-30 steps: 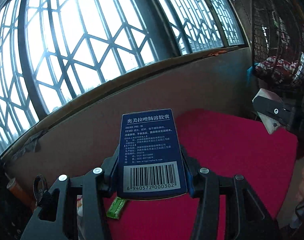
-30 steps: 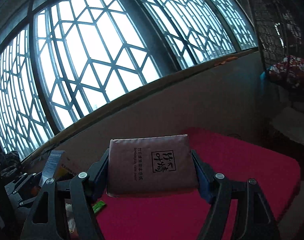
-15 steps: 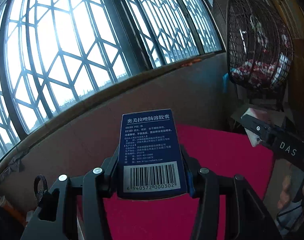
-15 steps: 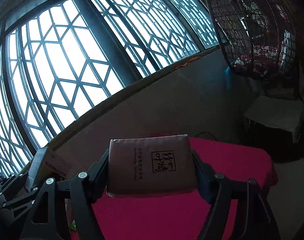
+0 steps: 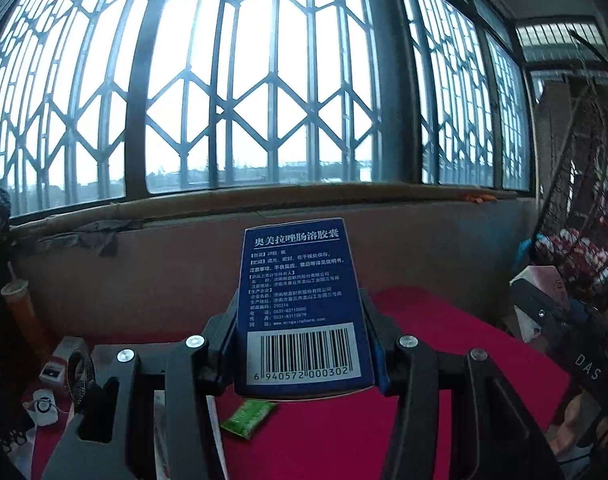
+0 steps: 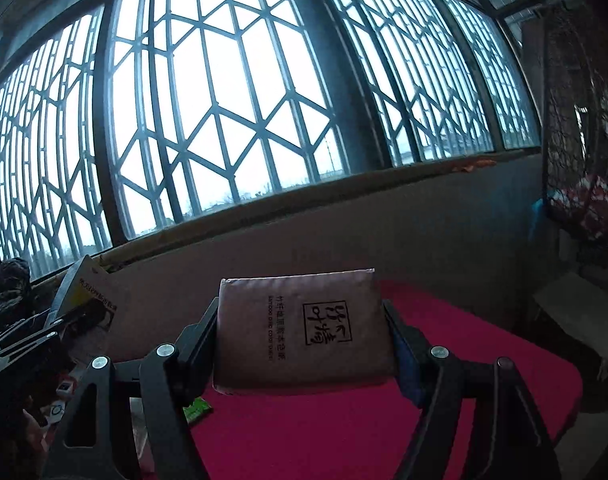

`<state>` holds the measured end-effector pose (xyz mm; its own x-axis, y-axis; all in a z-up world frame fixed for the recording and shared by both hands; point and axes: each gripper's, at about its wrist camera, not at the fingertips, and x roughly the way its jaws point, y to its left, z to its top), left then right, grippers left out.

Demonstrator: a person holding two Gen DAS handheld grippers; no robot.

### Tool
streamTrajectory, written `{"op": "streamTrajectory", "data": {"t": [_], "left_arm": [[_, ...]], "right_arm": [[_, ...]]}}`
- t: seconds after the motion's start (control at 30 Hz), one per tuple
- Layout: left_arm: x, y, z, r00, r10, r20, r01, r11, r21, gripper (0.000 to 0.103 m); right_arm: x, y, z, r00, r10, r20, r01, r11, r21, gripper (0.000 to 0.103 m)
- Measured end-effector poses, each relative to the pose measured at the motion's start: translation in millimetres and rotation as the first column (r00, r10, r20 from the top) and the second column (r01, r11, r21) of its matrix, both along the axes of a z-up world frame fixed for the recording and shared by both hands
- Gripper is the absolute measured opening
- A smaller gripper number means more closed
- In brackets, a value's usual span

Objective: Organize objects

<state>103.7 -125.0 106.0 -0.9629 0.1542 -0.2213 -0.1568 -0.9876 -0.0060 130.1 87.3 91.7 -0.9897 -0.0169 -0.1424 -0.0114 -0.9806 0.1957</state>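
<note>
My left gripper (image 5: 304,344) is shut on a dark blue medicine box (image 5: 304,300), which stands upright with its barcode side toward the camera, above the red tablecloth (image 5: 464,392). The right gripper (image 6: 304,344) is shut on a flat brown tissue pack (image 6: 304,328) with black printed characters, also held above the red cloth (image 6: 384,436). Each gripper shows in the other's view: the right one with its pack (image 5: 548,288) at the right edge, the left one with its box (image 6: 84,292) at the left edge.
A green packet (image 5: 248,414) lies on the cloth below the left gripper. Small items and an orange tube (image 5: 24,312) crowd the table's left end. A low wall and latticed windows (image 5: 264,100) stand behind; a hanging wicker chair (image 5: 584,208) is at the right.
Both views have rolled from a tilt to nearly level and risen a little, and the table's left clutter has come back into sight. Both grips are unchanged.
</note>
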Motion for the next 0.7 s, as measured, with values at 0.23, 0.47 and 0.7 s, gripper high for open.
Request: {"op": "streamTrajectory", "data": {"t": [0.23, 0.47, 0.7], "left_arm": [[-0.2, -88.8, -35.1, 0.989, 0.136, 0.061, -0.141, 0.985, 0.095, 0.050], [21.4, -193.2, -44.0, 0.952, 0.298, 0.067, -0.305, 0.933, 0.191, 0.050], [55.8, -278.4, -60.2, 0.896, 0.434, 0.093, -0.443, 0.865, 0.237, 0.050]], "right_arm": [[-11.2, -98.8, -20.7, 0.986, 0.150, 0.068, -0.157, 0.979, 0.127, 0.078], [-22.9, -188.1, -0.3, 0.956, 0.288, 0.052, -0.293, 0.938, 0.187, 0.078], [-20.8, -276.7, 3.9, 0.894, 0.446, 0.048, -0.445, 0.869, 0.216, 0.078]]}}
